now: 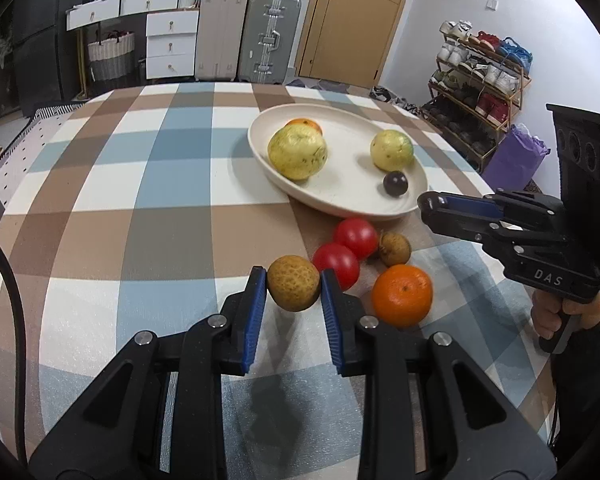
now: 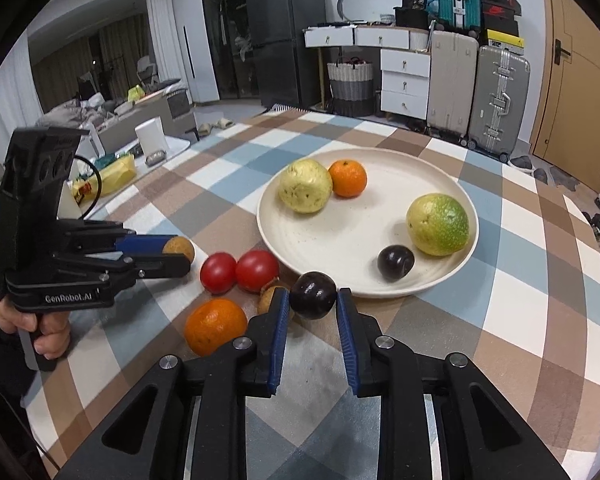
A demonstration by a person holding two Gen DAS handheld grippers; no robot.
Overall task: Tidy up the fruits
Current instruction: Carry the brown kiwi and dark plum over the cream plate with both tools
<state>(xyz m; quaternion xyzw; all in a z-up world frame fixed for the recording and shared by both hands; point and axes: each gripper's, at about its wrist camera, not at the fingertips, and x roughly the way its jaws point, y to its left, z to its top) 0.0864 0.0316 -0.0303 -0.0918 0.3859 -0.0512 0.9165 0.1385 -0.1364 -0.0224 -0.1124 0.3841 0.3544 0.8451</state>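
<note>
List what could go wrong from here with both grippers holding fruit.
1. The dark plum sits at the very tips of the right gripper; it may slip out.
2. Set on the plate, it could roll into the plum already there.
3. The left gripper pinches a round brown fruit that might squirt free.

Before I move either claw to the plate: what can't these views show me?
- Left wrist view: the orange on the plate sits mostly behind a guava.
- Left wrist view: the right claw is side-on, so its load is hidden.
- Right wrist view: the brown fruit on the cloth is half covered by the claw's finger.
</note>
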